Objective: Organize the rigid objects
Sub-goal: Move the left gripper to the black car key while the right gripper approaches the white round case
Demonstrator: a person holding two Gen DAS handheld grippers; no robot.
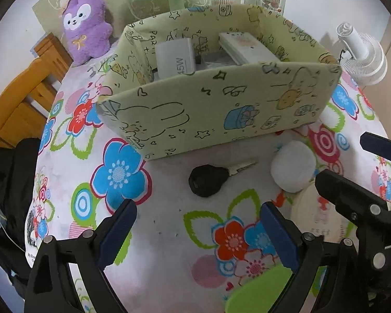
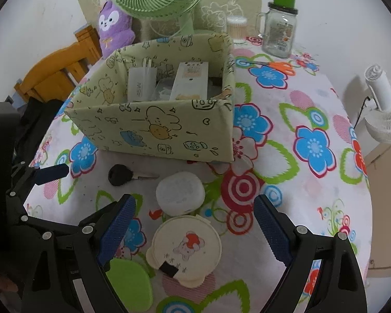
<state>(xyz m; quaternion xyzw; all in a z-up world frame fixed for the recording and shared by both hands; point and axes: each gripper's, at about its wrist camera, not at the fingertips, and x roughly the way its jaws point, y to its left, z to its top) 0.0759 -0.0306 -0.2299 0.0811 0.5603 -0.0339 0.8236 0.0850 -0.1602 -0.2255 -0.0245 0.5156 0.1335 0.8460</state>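
Your left black two-finger gripper with blue ribbed pads [image 1: 198, 230] points steeply down, its jaws spread wide with nothing between them. In its own view one pad [image 1: 118, 232] sits at seven o'clock and the other at five o'clock. Your right black two-finger gripper with blue ribbed pads [image 2: 195, 230] also tilts steeply down, jaws wide apart and gripping nothing. In the left view, the right gripper's fingers enter from three o'clock.
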